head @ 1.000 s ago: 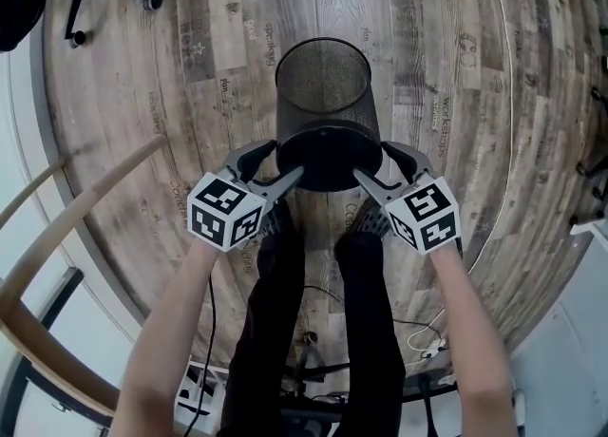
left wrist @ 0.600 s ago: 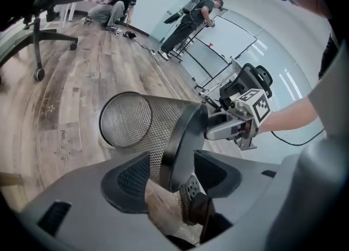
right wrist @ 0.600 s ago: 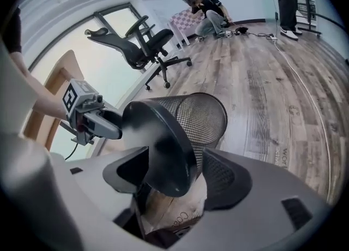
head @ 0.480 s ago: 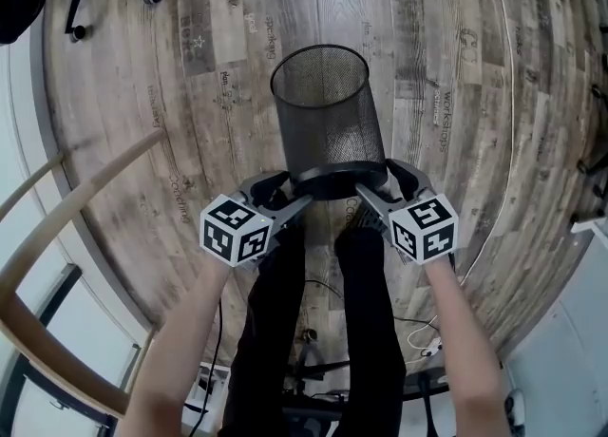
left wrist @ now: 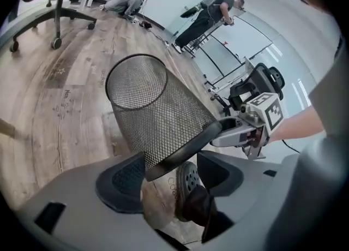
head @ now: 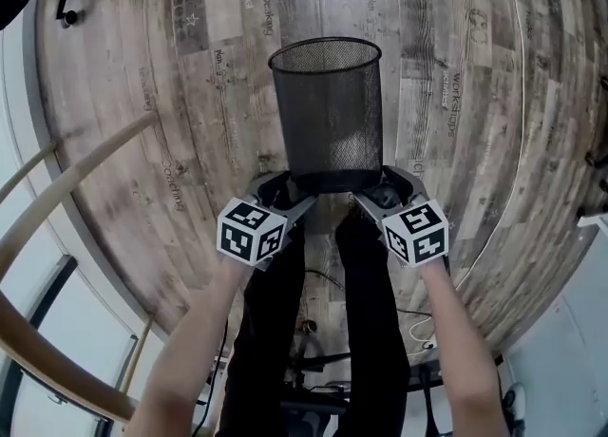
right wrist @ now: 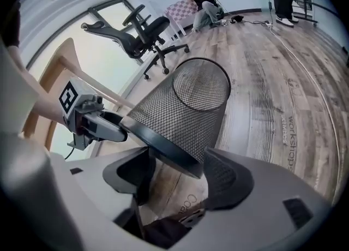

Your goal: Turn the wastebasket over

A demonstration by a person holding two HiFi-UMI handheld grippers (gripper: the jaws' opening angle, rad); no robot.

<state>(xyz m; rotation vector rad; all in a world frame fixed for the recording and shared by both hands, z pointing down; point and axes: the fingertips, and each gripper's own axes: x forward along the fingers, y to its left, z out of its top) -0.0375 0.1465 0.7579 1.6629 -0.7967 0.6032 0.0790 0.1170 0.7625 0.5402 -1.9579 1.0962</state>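
While I look steeply down past my own arms, the black mesh wastebasket (head: pixel 328 112) is tilted between my two grippers. Its open mouth points away from me and its solid base rim (left wrist: pixel 182 149) points toward my legs. It is over the wooden floor (head: pixel 456 93), just ahead of my shoe (left wrist: pixel 188 176); whether the base touches the boards I cannot tell.

My left gripper (left wrist: pixel 169 178) meets the base rim from the left side. Its jaws stand wide apart and have just been opening further. The rim's edge runs between them, close against the left pad, with floor and the shoe showing in the gap beside the other pad.

My right gripper (right wrist: pixel 175 181) meets the same rim from the opposite side. Its jaws are also apart and have been opening. The rim crosses between them near the right pad, with bare floor in the rest of the gap. Neither pair is pinched onto the rim.

An office chair (right wrist: pixel 144 29) stands well beyond the basket.
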